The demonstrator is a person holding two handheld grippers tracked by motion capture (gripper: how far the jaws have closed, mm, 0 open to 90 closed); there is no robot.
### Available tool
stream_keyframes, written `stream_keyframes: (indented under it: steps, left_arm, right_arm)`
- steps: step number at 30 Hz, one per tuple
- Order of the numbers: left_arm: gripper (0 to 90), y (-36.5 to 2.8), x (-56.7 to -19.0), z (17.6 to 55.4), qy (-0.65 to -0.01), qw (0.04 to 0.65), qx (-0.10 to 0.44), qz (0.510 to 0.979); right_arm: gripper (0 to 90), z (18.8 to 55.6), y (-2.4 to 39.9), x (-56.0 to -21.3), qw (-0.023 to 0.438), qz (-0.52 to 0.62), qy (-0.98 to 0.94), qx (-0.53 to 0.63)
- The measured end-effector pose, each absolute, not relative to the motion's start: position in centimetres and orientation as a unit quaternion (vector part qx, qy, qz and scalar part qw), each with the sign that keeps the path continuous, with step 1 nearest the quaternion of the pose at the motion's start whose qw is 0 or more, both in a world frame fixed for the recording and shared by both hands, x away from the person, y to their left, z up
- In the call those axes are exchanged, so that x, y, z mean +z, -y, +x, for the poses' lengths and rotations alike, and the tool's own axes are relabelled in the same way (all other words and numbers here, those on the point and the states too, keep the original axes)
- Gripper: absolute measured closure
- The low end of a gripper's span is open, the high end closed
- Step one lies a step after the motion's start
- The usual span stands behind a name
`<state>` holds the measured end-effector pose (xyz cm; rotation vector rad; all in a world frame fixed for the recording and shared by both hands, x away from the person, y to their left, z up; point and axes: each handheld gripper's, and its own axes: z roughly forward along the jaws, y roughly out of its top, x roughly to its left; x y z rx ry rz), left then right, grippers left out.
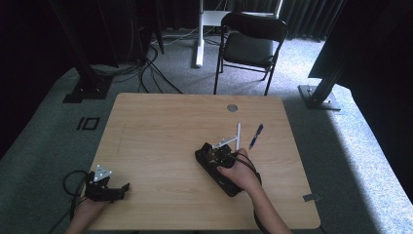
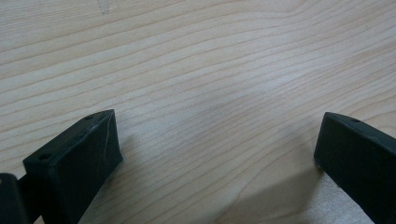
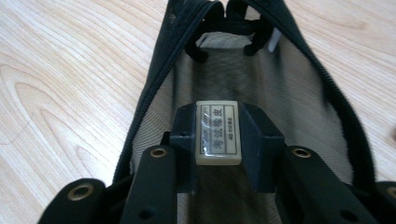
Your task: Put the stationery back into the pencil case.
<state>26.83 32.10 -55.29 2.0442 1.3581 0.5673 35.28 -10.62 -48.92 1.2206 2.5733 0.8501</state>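
My right gripper (image 3: 218,122) is shut on a small white eraser (image 3: 218,142) with a printed label. It holds the eraser just inside the open mouth of a black mesh pencil case (image 3: 289,88) that lies on the wooden table (image 1: 156,126). In the high view the right gripper (image 1: 217,157) sits over the pencil case (image 1: 233,187), right of the table's middle. My left gripper (image 1: 124,189) rests at the near left edge of the table. Its jaws stand wide apart, and the left gripper (image 2: 217,144) has bare wood between them.
Two white pens (image 1: 238,136) and a blue pen (image 1: 256,136) lie just beyond the pencil case. A round cable hole (image 1: 232,107) sits near the table's far edge. A black folding chair (image 1: 251,41) stands behind the table.
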Motion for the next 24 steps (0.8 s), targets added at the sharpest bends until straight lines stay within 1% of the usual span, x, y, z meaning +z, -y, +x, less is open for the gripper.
stream_keyframes:
  steps: [7, 11, 24]
  left_arm:
    - [0.6, -32.1, -55.3, 26.8, -0.513, 0.306, 0.214, 0.772]
    - [0.6, -32.1, -55.3, 26.8, -0.513, 0.306, 0.214, 0.772]
    - [0.6, -32.1, -55.3, 26.8, -0.513, 0.306, 0.214, 0.772]
  right_arm:
    - [65.0, 35.5, 10.7, -49.1, 0.082, 0.415, -0.86, 0.287]
    - [65.0, 35.4, 10.7, -49.0, 0.084, 0.413, -0.859, 0.29]
    - [65.2, 34.7, 11.9, -47.0, 0.099, 0.41, -0.847, 0.323]
